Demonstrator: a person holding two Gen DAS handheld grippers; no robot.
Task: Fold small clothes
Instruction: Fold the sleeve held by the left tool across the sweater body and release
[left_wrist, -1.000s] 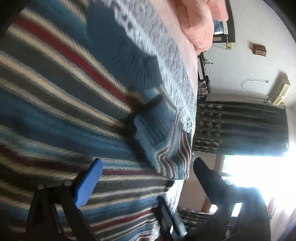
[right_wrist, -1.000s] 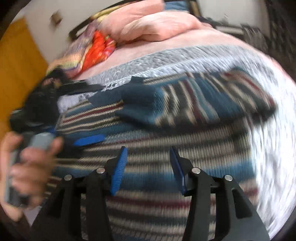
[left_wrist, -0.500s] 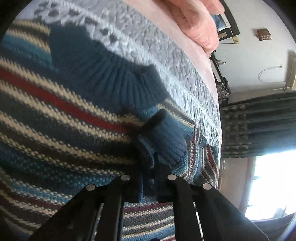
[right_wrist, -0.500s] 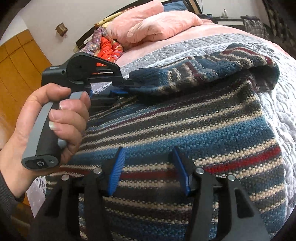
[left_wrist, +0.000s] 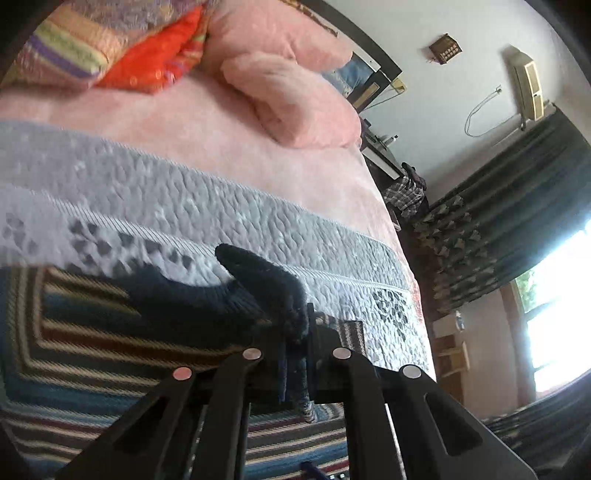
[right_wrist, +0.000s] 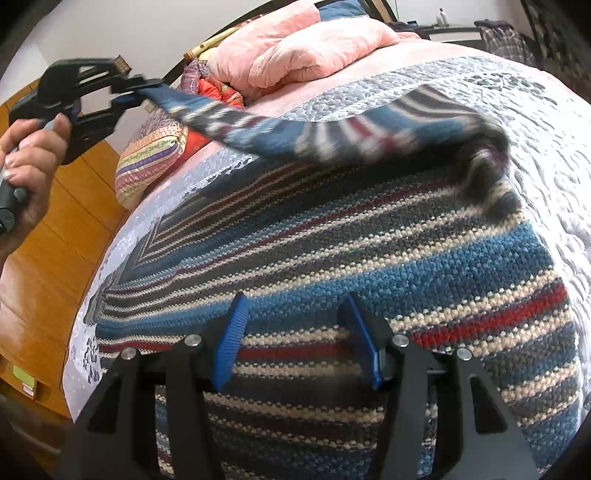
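Sweater: we see the striped knit sweater (right_wrist: 369, 258) spread flat on the grey quilt (right_wrist: 535, 122) of the bed, body down, one sleeve (right_wrist: 332, 136) lifted off it.
Left hand-held gripper (right_wrist: 146, 96): we have it clamped on the dark cuff (left_wrist: 273, 284) of that sleeve, jaws pressed together, held up in the air by a hand (right_wrist: 27, 162).
Right hand-held gripper (right_wrist: 295, 339): we hold it with jaws apart just above the sweater's body, gripping nothing.
Slip risk: we judge the pinch to sit only on the cuff's edge, so the loose knit could pull free as the sleeve swings across.
Drag risk: with nothing pinning the body, we think the taut sleeve may tug the shoulder and wrinkle the flat panel.
Fold risk: the sleeve sags and twists near the shoulder, so we could lay it down bunched or crooked.
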